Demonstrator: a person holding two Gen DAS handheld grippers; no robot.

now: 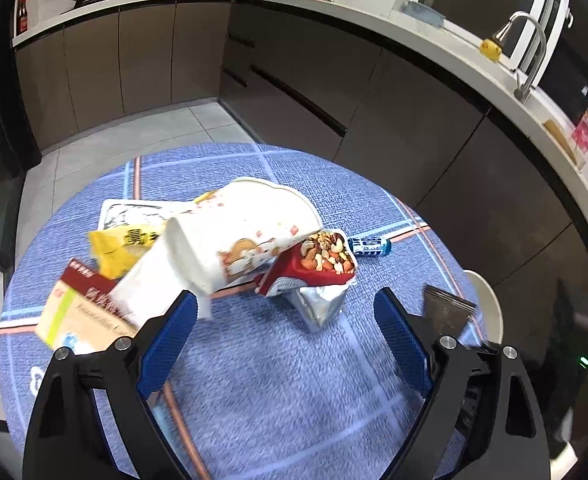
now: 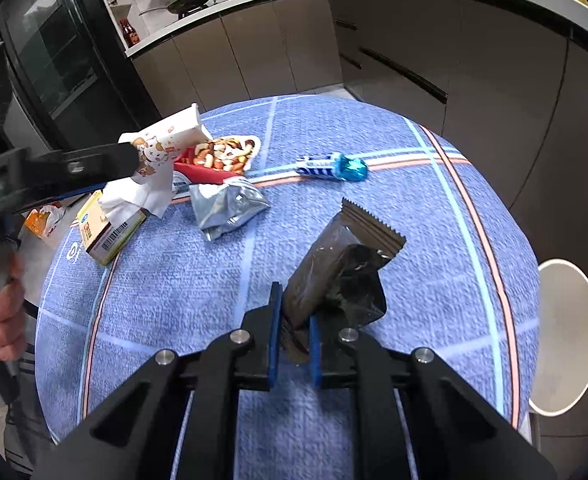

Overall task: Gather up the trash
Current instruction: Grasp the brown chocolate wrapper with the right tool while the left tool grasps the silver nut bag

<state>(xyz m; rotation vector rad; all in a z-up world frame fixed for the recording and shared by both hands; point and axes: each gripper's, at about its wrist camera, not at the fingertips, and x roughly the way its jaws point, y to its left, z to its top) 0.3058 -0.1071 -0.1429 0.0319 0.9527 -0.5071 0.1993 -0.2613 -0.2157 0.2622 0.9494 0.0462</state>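
Hand-held gripper [image 2: 294, 344] clamping dark wrapper [image 2: 342, 272], seemingly lifted

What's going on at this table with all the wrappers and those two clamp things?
A person is clearing snack trash off a round table covered with a blue cloth, using a hand-held gripper in each hand. The right gripper is shut on a dark brown wrapper. The left gripper is open and empty, near a crushed paper cup. A nut packet, a silver foil wrapper, a small box and a blue candy wrapper lie on the cloth.
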